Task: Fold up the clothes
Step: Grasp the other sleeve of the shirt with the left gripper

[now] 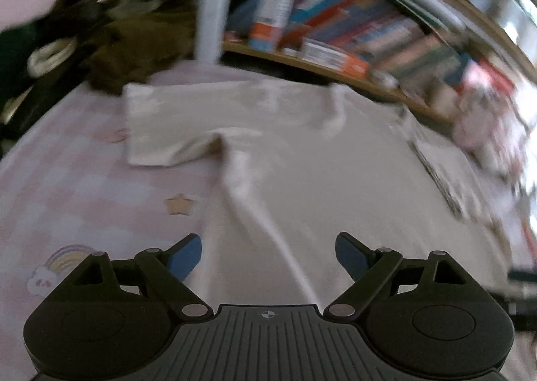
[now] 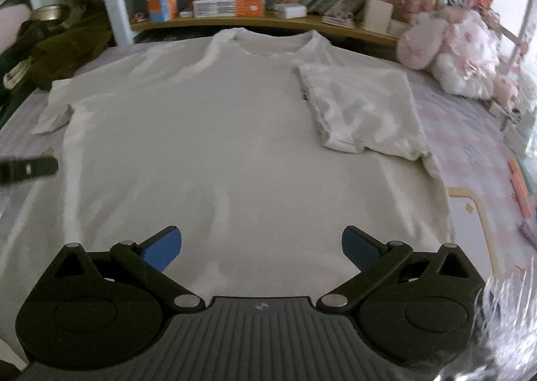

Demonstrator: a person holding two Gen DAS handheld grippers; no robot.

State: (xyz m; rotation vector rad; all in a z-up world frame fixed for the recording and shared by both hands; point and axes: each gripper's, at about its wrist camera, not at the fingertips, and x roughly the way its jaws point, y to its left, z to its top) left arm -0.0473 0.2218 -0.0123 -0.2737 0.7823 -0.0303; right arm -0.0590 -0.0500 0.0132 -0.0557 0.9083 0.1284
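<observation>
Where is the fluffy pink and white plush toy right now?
In the right wrist view, the fluffy pink and white plush toy sits at the upper right, on the bed beside the cream T-shirt, below the bookshelf.

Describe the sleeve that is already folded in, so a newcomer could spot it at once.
A white T-shirt lies flat on the pink bed sheet, collar toward the bookshelf. The folded sleeve is on its right side, lying over the chest as a rectangular flap. The other sleeve spreads outward onto the sheet.
</observation>
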